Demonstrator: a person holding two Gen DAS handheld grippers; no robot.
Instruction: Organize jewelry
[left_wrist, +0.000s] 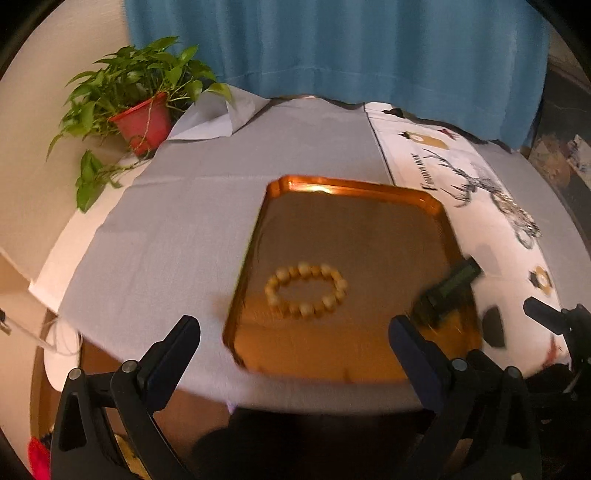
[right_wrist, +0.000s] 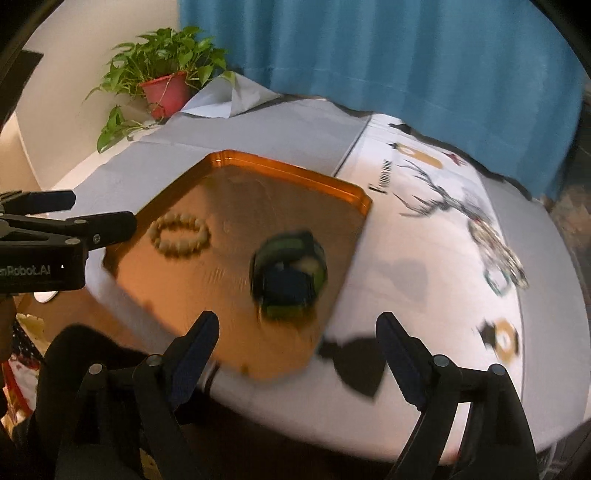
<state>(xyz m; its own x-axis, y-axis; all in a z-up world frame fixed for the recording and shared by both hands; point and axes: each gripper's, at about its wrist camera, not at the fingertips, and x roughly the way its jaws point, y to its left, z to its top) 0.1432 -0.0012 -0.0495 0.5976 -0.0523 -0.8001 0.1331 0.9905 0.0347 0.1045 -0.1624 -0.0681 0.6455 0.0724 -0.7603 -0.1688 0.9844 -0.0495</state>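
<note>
Left wrist view: an orange tray with a raised, glossy rim and cut corners sits on a grey cloth over a table. Inside it, towards the near left, a bracelet of round, pale beads lies flat in an oval ring. At the tray's right edge lies a dark green and black band, blurred. The left gripper hangs above the tray's near edge, its black fingers spread wide with nothing between them. To the right, a white cloth printed with a black deer drawing bears more small jewelry, too blurred to make out. A leafy plant in a red pot stands at the far left before a blue curtain.

Right wrist view: the same tray holds the bracelet at left and the band, a chunky dark loop, near the right side. The right gripper hovers just short of the band, fingers apart and empty. The left gripper enters from the left beside the bracelet.
</note>
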